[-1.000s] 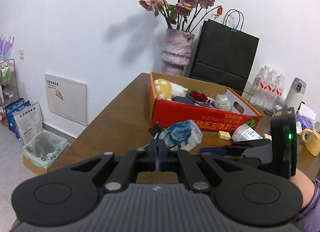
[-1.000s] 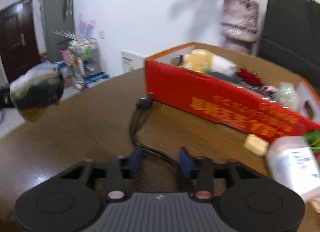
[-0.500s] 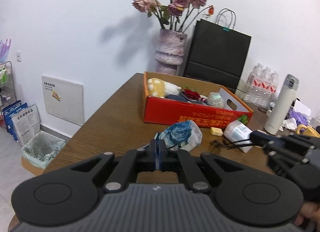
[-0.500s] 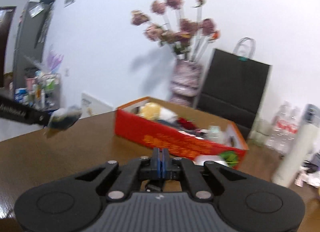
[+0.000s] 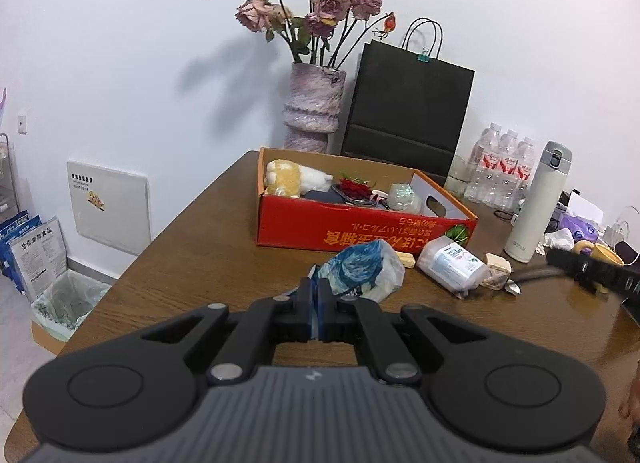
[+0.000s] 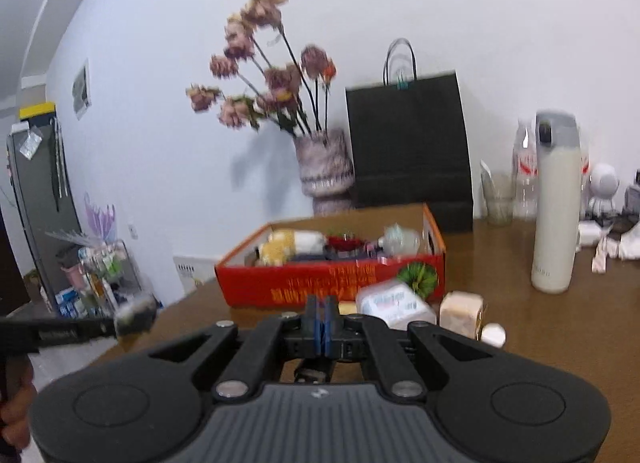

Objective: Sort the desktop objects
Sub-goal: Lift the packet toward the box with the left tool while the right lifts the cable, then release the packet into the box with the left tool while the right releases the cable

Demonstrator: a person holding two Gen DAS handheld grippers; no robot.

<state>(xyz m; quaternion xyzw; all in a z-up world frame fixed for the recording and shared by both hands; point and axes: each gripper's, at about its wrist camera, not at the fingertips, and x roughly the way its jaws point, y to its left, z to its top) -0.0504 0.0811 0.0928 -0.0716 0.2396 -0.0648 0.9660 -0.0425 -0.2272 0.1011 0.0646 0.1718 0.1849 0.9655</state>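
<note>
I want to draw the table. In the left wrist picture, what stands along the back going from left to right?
Vase of dried roses → black paper bag → pack of water bottles → white thermos flask.

I see the box [image 5: 360, 229] sitting on the tabletop [image 5: 208, 247] toward its far edge, with the vase [image 5: 314, 107] and the paper bag [image 5: 408, 103] behind it along that edge. Before the box lie the pouch [image 5: 364, 267] and, to its right, the tub [image 5: 450, 263]. Farther right stands the flask [image 5: 536, 203], with the water bottles [image 5: 502, 171] behind it. Off the tabletop's left edge, the bin [image 5: 66, 303] rests on the floor.
</note>
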